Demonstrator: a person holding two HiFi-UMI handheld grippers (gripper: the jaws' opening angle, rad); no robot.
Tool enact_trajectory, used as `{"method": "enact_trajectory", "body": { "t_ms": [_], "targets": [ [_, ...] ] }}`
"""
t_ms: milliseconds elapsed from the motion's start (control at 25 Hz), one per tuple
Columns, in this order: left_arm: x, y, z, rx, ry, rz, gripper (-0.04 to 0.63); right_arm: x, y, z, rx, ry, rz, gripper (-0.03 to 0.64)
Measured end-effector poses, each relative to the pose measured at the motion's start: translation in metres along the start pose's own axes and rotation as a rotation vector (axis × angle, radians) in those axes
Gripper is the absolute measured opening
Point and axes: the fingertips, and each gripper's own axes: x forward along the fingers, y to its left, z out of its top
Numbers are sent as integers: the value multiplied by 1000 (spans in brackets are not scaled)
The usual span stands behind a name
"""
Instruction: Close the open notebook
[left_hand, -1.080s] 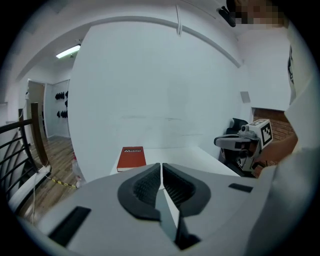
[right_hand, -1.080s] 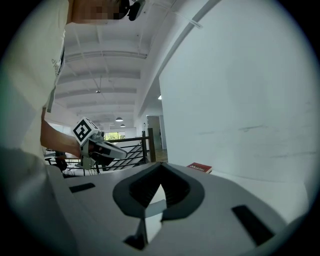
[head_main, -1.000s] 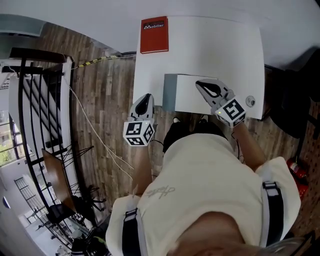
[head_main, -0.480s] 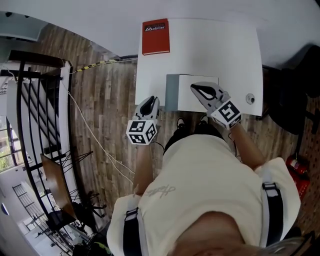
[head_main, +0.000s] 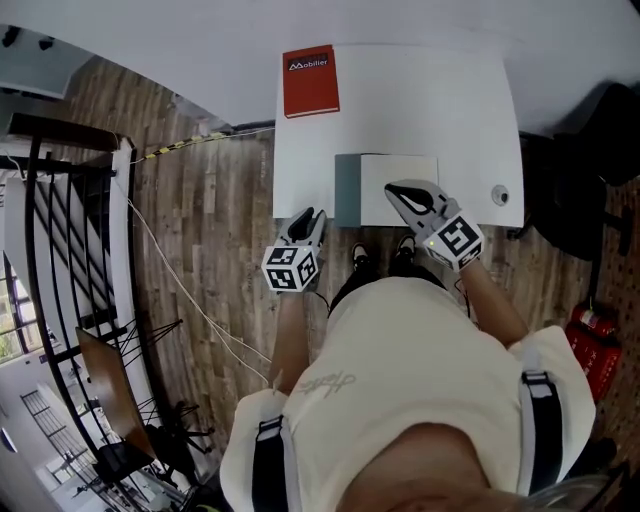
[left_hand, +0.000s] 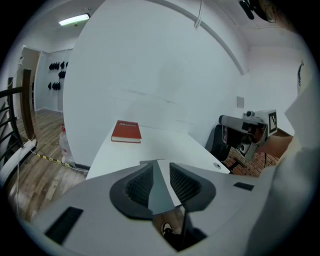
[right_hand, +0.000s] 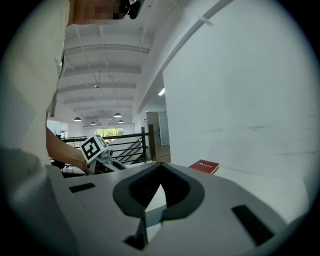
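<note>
The open notebook lies at the near edge of the white table (head_main: 440, 110), with its grey cover (head_main: 347, 188) on the left and a white page (head_main: 400, 178) on the right. My left gripper (head_main: 313, 213) hangs at the table's near edge, just left of the grey cover. Its jaws have just been opening, and the left gripper (left_hand: 161, 165) shows a gap through which the grey cover (left_hand: 159, 187) is seen, untouched. My right gripper (head_main: 392, 187) hovers over the white page, its tips together. The right gripper (right_hand: 161, 166) holds nothing.
A red book (head_main: 311, 80) lies at the table's far left corner, and a small round grommet (head_main: 499, 195) sits near the right edge. Left of the table are wooden floor, a cable and a black stair railing (head_main: 60, 230). A dark chair (head_main: 585, 170) stands at the right.
The left gripper came down and right towards the notebook's grey cover, and its jaws went from shut to open. The right gripper drifted a little towards the near edge over the page.
</note>
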Motion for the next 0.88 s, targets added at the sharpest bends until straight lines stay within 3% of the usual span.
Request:
{"method": "enact_trajectory", "body": {
  "t_ms": [240,520,680,880],
  "targets": [
    [29,20,-68,-71,139,-52,113,-5,0,-8,4,36,-60,6],
    [47,38,-135,-251,243,-101,112,-20,5,-26,8,100,-122,6],
    [62,44,-157,-375,279,-147,114,-24,3,-30,10,123,-148,6],
    [76,40,-173,-446,335,-216,114,-21,7,-35,8,146,-153,6]
  ]
}}
